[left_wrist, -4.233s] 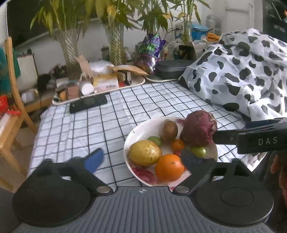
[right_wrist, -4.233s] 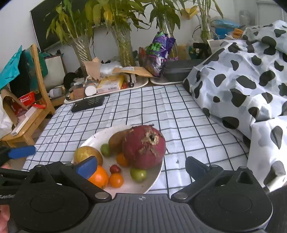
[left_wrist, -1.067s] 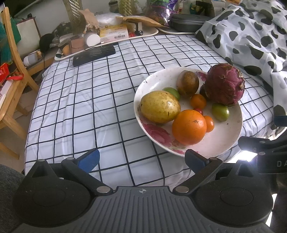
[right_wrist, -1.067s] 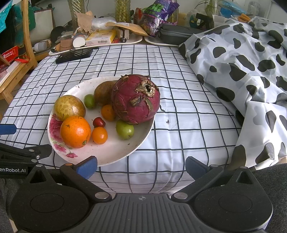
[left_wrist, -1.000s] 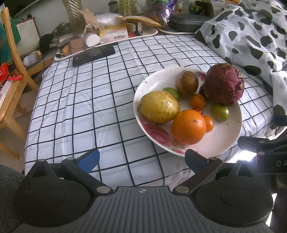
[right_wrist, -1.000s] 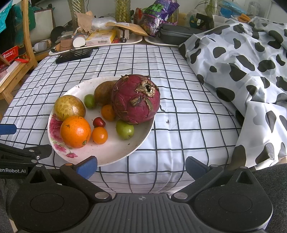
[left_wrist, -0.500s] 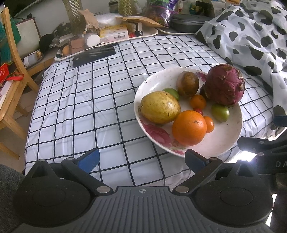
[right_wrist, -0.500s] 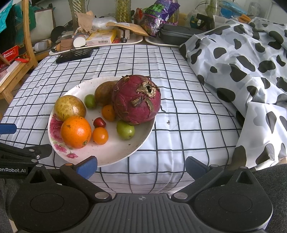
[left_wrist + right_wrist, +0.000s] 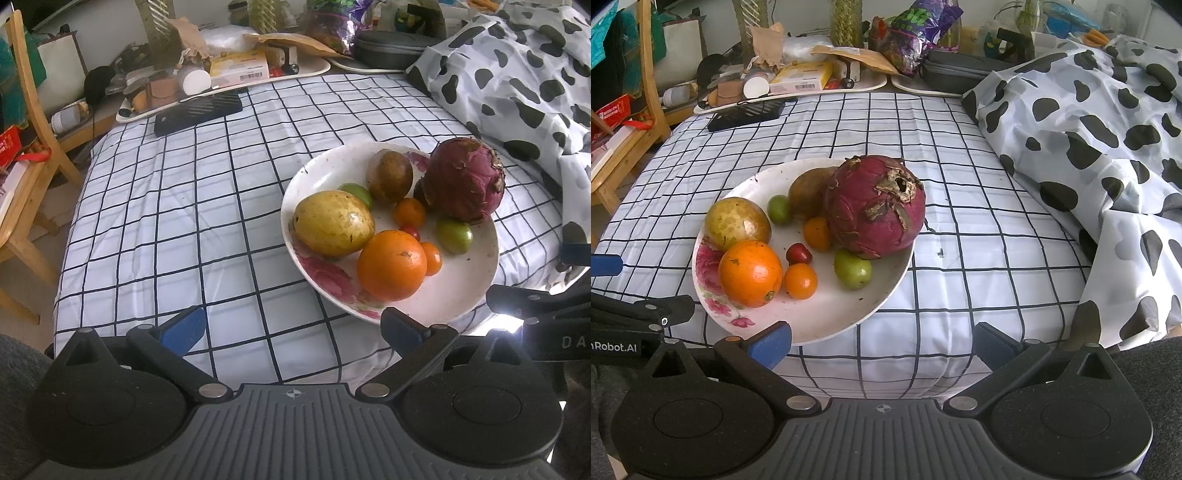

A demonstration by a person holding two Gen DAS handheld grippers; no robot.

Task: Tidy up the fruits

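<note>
While every fruit sits on the plate (image 9: 886, 295) | my left tongs (image 9: 291, 330) and right tongs (image 9: 882, 341) spread, holding nothing | sorting looks finished (nothing loose on the cloth).

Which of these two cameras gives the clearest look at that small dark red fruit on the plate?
The right wrist view: the small red fruit lies in the open there. In the left wrist view only its top peeks over the big orange.
</note>
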